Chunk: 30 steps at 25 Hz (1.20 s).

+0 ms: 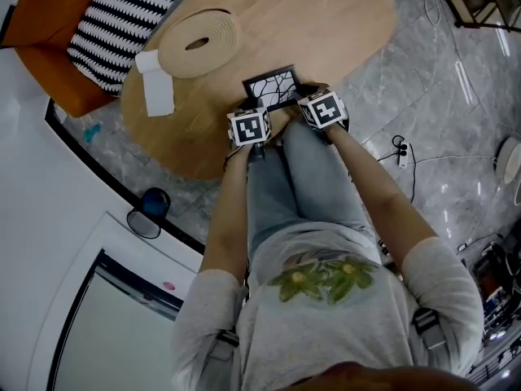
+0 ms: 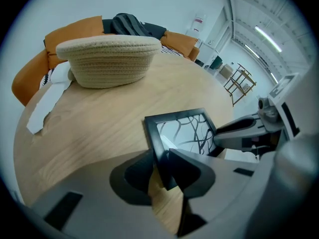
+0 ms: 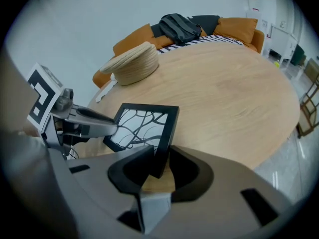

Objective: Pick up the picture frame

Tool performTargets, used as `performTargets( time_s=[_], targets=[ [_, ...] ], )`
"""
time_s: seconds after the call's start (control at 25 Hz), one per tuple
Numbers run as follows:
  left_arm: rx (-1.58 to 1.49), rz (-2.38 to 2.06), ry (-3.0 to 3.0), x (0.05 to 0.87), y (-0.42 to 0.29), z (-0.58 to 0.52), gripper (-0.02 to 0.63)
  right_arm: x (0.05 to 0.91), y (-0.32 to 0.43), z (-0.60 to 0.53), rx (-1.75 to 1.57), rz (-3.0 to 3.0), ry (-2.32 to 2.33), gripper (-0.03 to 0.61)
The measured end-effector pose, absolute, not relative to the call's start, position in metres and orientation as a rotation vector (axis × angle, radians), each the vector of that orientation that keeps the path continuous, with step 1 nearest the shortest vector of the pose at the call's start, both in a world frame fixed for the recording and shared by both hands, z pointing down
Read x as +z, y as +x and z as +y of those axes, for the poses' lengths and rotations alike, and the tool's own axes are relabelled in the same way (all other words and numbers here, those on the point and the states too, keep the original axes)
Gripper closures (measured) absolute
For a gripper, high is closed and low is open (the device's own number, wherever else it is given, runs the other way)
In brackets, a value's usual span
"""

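- The picture frame [image 1: 273,86] is at the near edge of the round wooden desk [image 1: 326,23], directly ahead of the person's knees. It is black-rimmed, with a pattern of dark branching lines on white.
- In the head view the two marker cubes cover the frame's near corners and both sets of fingertips. From there we cannot tell whether the frame rests flat on the desk or is off it.
- The left gripper [image 2: 159,156] has the frame's left rail between its jaws. In its own view both pads meet the rail and we see no gap. The rail's lower end is lost behind the jaws.
- The right gripper [image 3: 160,156] grips the opposite rail the same way, with a pad against each face and only the near corner covered.
- Each gripper view also catches the other gripper reaching in at the frame's far side. Where its tip meets the frame is hard to make out.
- A woven basket [image 1: 198,43] sits farther back on the desk, well apart from the frame. A white folded sheet [image 1: 156,88] lies beside it and overhangs the desk edge.
- Beyond the desk are an orange sofa [image 1: 57,39] and a striped cushion [image 1: 122,23], both cut off by the picture edge.
- A dark bag [image 3: 182,26] lies on the sofa and shows only in the gripper views.
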<state>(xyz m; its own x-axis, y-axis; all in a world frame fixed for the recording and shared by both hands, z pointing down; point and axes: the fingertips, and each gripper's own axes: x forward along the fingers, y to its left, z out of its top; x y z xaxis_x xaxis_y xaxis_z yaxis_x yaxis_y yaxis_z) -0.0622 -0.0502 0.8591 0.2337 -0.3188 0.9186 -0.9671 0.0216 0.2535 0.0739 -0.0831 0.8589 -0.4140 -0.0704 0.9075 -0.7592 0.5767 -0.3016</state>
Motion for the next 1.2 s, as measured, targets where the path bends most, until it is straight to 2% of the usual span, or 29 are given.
performTargets(
  time_s=[0.76, 1.2],
  targets=[
    [0.776, -1.279, 1.507, 0.860, -0.062, -0.048, 0.502, 0.860, 0.074, -0.082, 0.923, -1.852, 0.664, 0.474],
    [0.767, -1.250, 1.445, 0.847, -0.063, -0.054, 0.523, 0.851, 0.081, -0.078, 0.975, -1.760, 0.731, 0.485]
  ],
)
